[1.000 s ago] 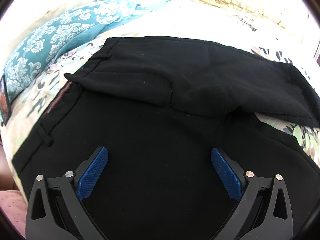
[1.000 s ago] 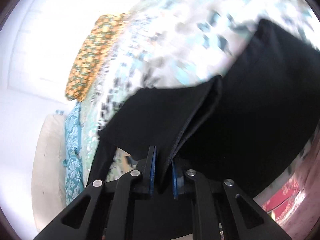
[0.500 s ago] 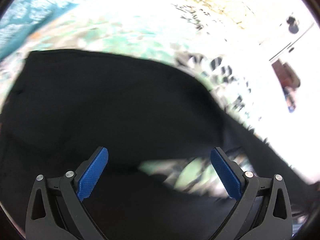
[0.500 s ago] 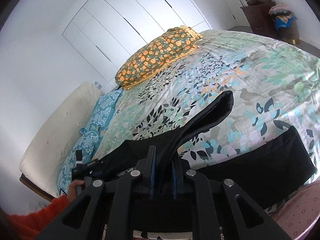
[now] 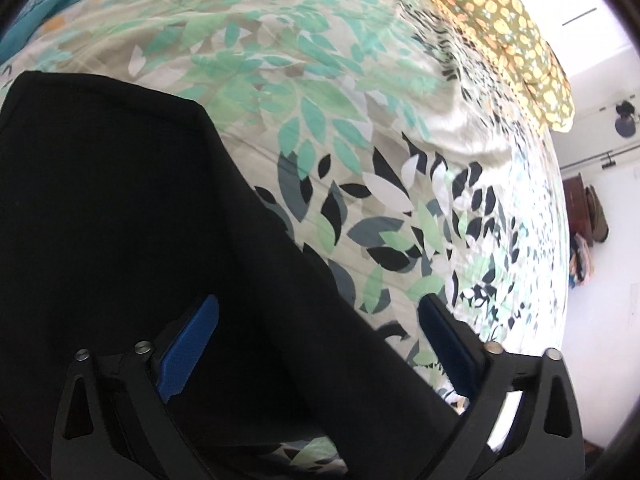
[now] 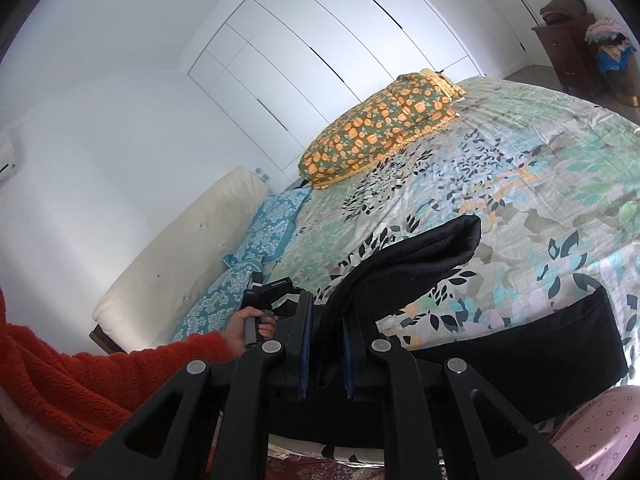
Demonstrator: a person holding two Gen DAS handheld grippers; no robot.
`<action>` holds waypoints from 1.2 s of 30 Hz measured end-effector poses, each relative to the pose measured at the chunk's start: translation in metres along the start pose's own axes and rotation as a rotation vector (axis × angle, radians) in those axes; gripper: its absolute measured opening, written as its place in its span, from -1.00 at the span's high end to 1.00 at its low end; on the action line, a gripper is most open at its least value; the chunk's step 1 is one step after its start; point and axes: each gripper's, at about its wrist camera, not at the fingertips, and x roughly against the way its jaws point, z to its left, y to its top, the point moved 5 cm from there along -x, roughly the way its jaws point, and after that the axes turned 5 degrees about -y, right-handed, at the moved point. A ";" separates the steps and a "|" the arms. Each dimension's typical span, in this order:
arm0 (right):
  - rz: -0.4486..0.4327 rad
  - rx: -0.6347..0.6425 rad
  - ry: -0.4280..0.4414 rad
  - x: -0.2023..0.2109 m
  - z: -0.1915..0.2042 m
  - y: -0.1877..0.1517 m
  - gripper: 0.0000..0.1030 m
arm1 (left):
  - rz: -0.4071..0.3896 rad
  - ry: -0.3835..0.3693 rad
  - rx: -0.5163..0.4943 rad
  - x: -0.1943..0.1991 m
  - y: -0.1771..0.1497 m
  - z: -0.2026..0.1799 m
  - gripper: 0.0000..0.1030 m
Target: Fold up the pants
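Observation:
Black pants (image 5: 120, 216) lie on a leaf-print bedspread (image 5: 360, 128). In the left wrist view my left gripper (image 5: 316, 344) is open, its blue pads (image 5: 188, 344) spread wide over the dark cloth, holding nothing. In the right wrist view my right gripper (image 6: 326, 344) is shut on a fold of the black pants (image 6: 416, 264) and holds it raised above the bed; the lifted leg sticks out ahead of the fingers. Another stretch of the pants (image 6: 552, 344) lies flat near the bed's front edge. My left gripper also shows there (image 6: 268, 292), held in a hand.
An orange-patterned pillow (image 6: 380, 128) and teal pillows (image 6: 256, 248) lie at the head of the bed by a cream headboard (image 6: 180, 256). White wardrobe doors (image 6: 340, 52) stand behind. A dark dresser (image 6: 568, 52) with piled clothes stands at the far right.
My left gripper has swung right, from the waistband toward the pants' edge and bare bedspread. My right gripper has lifted its held fold higher and steadied; it stays shut.

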 end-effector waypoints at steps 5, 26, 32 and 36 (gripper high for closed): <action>0.006 -0.027 -0.069 -0.005 -0.035 0.007 0.75 | -0.028 -0.079 0.048 0.024 0.005 0.017 0.90; 0.458 0.048 -0.492 -0.074 -0.189 -0.014 0.83 | -0.004 0.006 0.026 0.121 -0.224 0.132 0.84; 0.488 -0.111 -0.474 -0.069 -0.201 -0.026 0.79 | -0.009 0.016 -0.017 0.121 -0.225 0.123 0.84; 0.559 -0.174 -0.490 -0.073 -0.208 -0.033 -0.23 | -0.007 -0.018 0.033 0.121 -0.223 0.130 0.84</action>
